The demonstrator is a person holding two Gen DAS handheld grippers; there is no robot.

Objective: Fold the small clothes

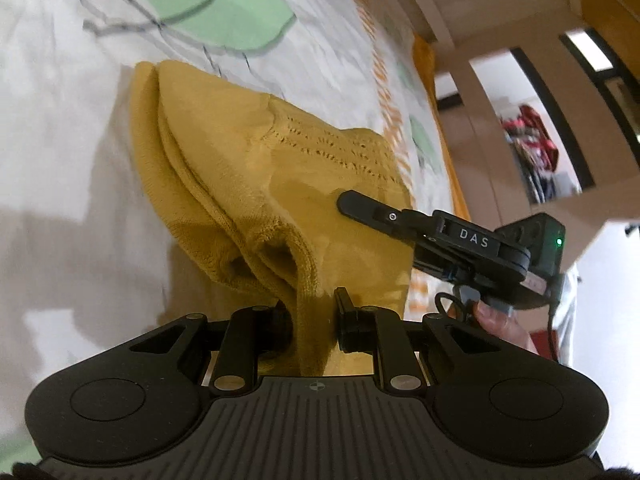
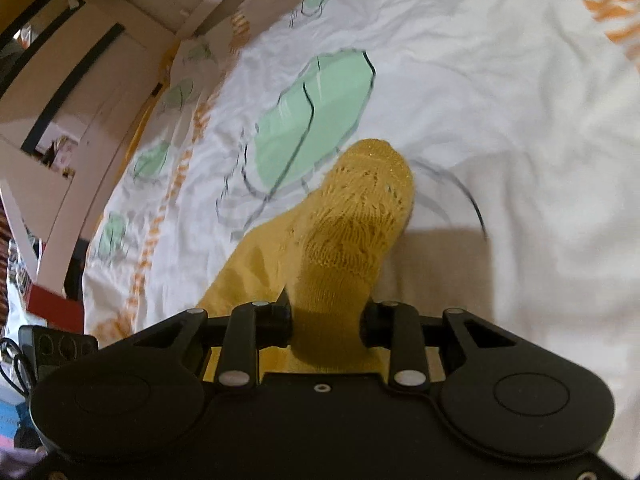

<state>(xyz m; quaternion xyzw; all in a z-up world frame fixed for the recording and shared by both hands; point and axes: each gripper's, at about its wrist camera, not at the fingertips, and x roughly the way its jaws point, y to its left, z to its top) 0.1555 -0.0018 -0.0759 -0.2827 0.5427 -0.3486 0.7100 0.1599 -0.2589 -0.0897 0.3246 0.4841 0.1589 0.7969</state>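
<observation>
- Left gripper (image 1: 314, 316) pinches the mustard knit garment's (image 1: 280, 168) near cuff.
- Right gripper (image 2: 326, 320) clamps its other end above the bed sheet (image 2: 500, 80).
- Mid-fold; next, lay both ends together.

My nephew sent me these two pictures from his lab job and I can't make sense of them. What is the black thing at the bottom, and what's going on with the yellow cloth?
The black thing is a hand-held tool with two-finger tongs; a person holds one in each hand. Each picture comes from a wide-angle camera mounted on one tool, looking along its fingers.

In the left tool's picture, the left tongs are shut on a yellow knit garment. The right tool also shows there, from the side.

In the right tool's picture, the right tongs pinch the same garment.

Underneath is a white bedsheet with green leaf prints and orange stripes. The garment is lifted at the gripped parts.
</observation>
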